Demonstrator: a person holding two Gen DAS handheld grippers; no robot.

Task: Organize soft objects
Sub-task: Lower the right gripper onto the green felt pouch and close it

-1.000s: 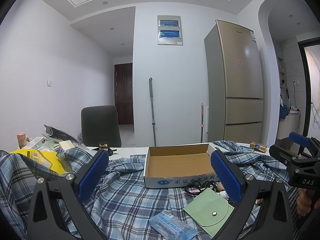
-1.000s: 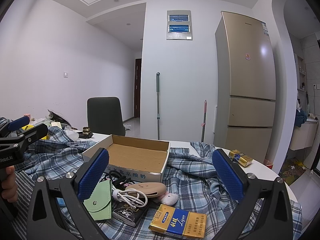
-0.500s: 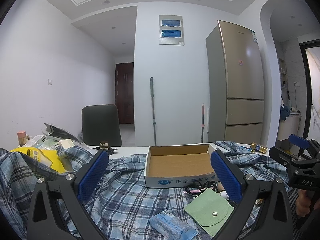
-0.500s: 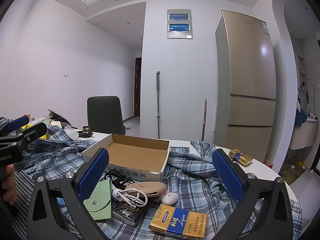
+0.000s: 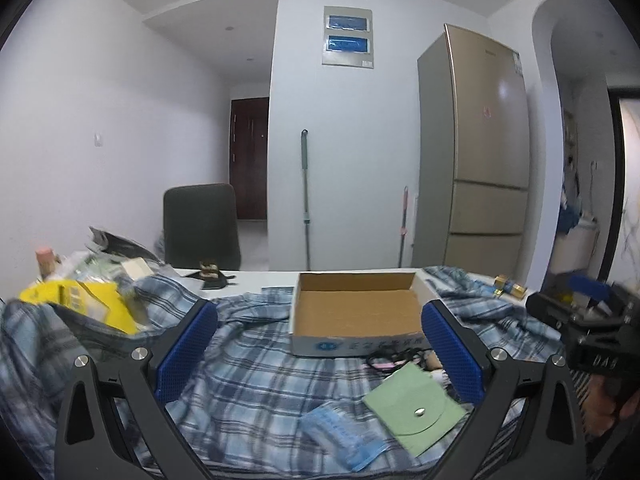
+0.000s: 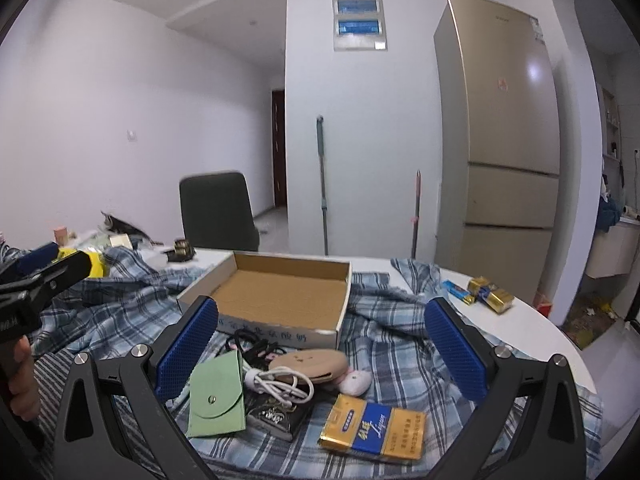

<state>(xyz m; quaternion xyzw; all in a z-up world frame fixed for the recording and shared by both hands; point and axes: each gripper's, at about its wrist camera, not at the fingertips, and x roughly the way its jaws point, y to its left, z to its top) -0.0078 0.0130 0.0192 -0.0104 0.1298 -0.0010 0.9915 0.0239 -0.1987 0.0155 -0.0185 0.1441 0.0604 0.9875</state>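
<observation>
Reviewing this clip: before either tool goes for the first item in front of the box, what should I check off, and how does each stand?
1. Left tool open, holding nothing: ok.
2. Right tool open, holding nothing: ok.
3. Cardboard box has room inside: ok.
4. Green pouch top face unobstructed: ok.
5. White cable clear of neighbours: not ok, it lies on the tan case and dark packet.
6. Plaid cloth flat: not ok, rumpled.

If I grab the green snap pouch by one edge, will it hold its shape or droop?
The green snap pouch looks thin and flat, like felt, so it would probably droop from a single-edge pinch. It seems light, with no visible bulge. One side rests against the white cable, so lifting may nudge that. Both grippers, left and right, are open and empty.
</observation>
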